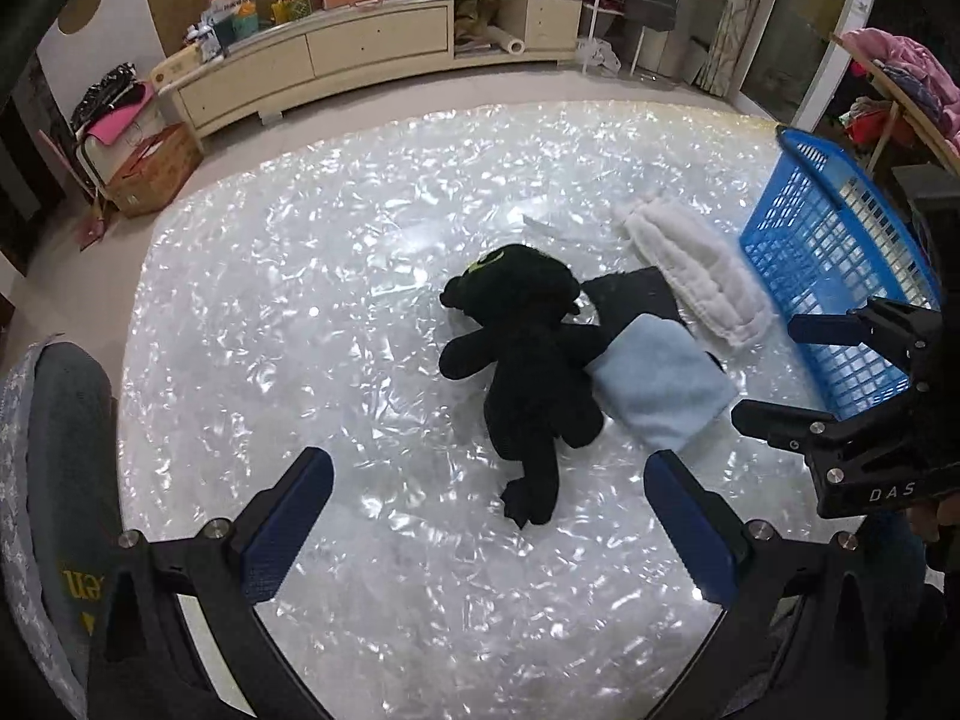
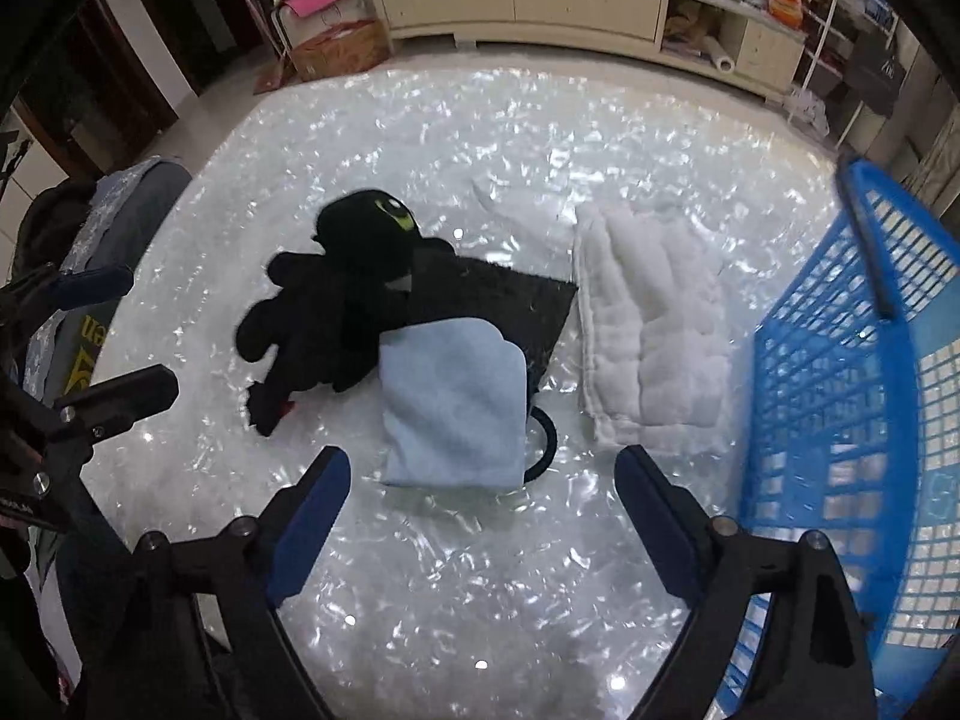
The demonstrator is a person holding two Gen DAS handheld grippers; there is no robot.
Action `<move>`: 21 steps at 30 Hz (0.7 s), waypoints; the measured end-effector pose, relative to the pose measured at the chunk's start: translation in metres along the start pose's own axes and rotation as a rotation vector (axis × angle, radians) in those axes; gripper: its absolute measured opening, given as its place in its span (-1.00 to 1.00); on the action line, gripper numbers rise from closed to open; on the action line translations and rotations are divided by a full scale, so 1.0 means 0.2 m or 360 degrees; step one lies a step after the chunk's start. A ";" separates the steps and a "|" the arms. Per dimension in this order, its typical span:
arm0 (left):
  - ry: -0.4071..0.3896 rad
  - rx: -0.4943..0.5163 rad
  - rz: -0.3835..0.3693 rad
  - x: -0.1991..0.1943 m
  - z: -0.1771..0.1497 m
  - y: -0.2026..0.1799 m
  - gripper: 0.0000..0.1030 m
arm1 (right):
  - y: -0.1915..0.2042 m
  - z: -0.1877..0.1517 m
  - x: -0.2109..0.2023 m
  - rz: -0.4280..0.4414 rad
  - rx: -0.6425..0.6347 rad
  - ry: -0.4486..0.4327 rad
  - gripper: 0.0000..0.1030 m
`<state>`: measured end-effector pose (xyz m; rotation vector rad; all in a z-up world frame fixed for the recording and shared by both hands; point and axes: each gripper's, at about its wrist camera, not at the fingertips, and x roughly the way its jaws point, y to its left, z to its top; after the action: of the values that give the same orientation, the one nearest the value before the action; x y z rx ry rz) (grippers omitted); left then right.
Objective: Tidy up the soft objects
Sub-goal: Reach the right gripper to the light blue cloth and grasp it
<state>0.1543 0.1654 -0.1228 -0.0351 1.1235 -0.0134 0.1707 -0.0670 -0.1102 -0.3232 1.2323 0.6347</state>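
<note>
1. Black plush toy (image 1: 528,372) lies flat on the glossy white tabletop (image 1: 336,300), long axis running from its head at the far side to its tail toward the left gripper (image 1: 489,531).
2. Left gripper: fingers spread, empty; the tail lies just ahead between their lines.
3. Right gripper (image 2: 483,519): fingers spread, empty; folded light-blue towel (image 2: 456,405) sits directly ahead, overlapping a black cloth (image 2: 510,306).
4. White quilted cloth (image 2: 651,330) lies beside the blue basket (image 2: 840,420), at the right.
5. Judgement: each hand is nearer its own item.

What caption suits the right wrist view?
Open right gripper above folded light-blue towel, black plush toy and blue plastic basket alongside.
</note>
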 end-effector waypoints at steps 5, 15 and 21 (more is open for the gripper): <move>0.0033 0.0027 -0.0027 0.15 0.03 0.02 1.00 | -0.03 0.04 0.12 0.0015 0.0038 0.0058 0.45; 0.0099 0.0062 -0.0065 0.40 0.12 0.03 1.00 | -0.04 0.07 0.30 0.0039 0.0075 0.0134 0.05; 0.0100 0.0054 -0.0108 0.49 0.16 0.02 1.00 | -0.05 0.11 0.31 0.0040 0.0066 0.0123 -0.11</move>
<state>0.2245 0.1663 -0.1973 -0.0429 1.1841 -0.0946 0.2057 -0.0458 -0.1620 -0.3004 1.3238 0.6220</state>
